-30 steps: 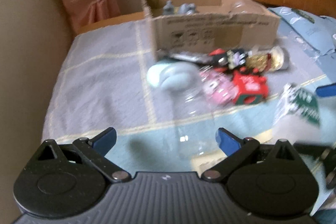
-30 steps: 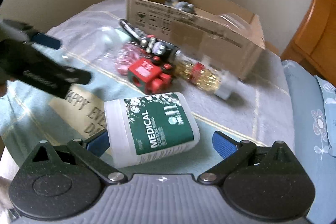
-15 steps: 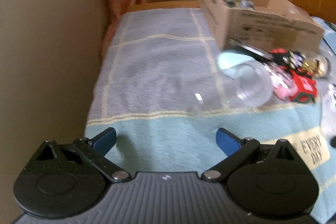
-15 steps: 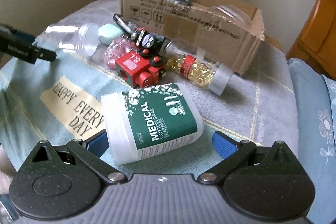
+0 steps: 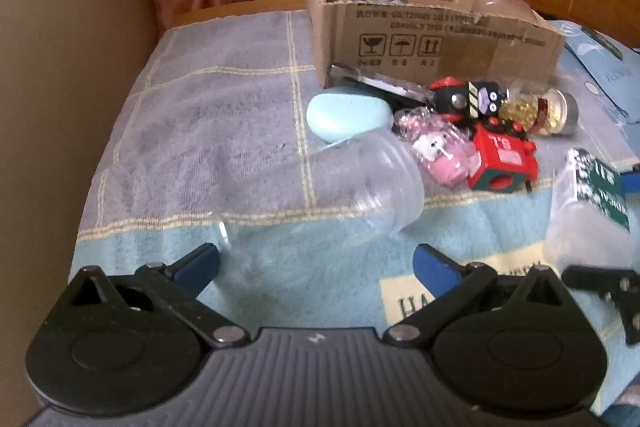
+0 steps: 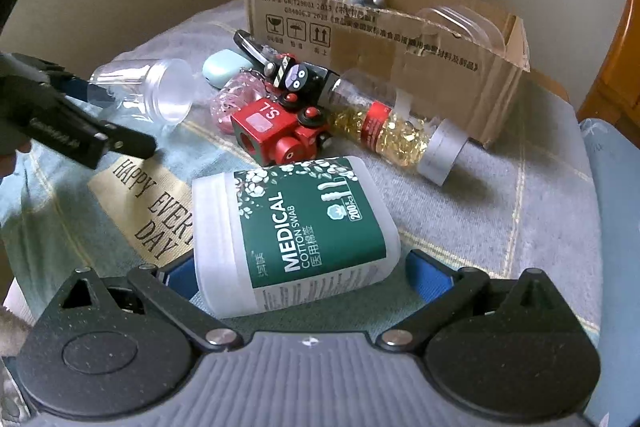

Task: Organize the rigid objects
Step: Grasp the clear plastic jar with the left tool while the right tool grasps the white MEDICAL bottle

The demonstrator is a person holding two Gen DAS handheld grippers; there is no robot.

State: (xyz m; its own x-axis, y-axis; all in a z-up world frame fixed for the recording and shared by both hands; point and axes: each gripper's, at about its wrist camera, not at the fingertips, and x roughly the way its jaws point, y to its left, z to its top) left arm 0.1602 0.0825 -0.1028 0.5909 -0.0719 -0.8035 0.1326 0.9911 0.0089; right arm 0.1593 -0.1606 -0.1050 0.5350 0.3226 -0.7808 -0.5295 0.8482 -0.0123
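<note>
Since the earlier frames, the left gripper (image 5: 316, 259) has swung back toward the object pile, so the clear plastic cup (image 5: 360, 195) now lies directly ahead of its spread fingers, whereas half a second ago it sat off to the right of that view; the right gripper (image 6: 298, 273) has closed in on the cotton swab container (image 6: 292, 231), which now fills more of its view. Both sets of fingers stand wide apart and grip nothing. The swab container lies on its side between the right gripper's blue fingers, white cap end toward the left, green label reading "MEDICAL COTTON SWAB" facing up. The cup lies on its side on the towel (image 5: 208, 131), open rim facing the pile. Beyond it, crowded together, are a pale blue oval case (image 5: 348, 117), a pink toy in clear wrap (image 5: 440, 151), a red toy block (image 6: 268, 135), a black toy with eyes (image 6: 298, 81), and a bottle of yellow capsules (image 6: 392, 135) with a grey cap, lying on its side. These sit between the grippers and the open cardboard box (image 6: 384, 47), which stands at the far edge and holds grey figures and a clear container. The towel bears printed lettering near the left gripper.
</note>
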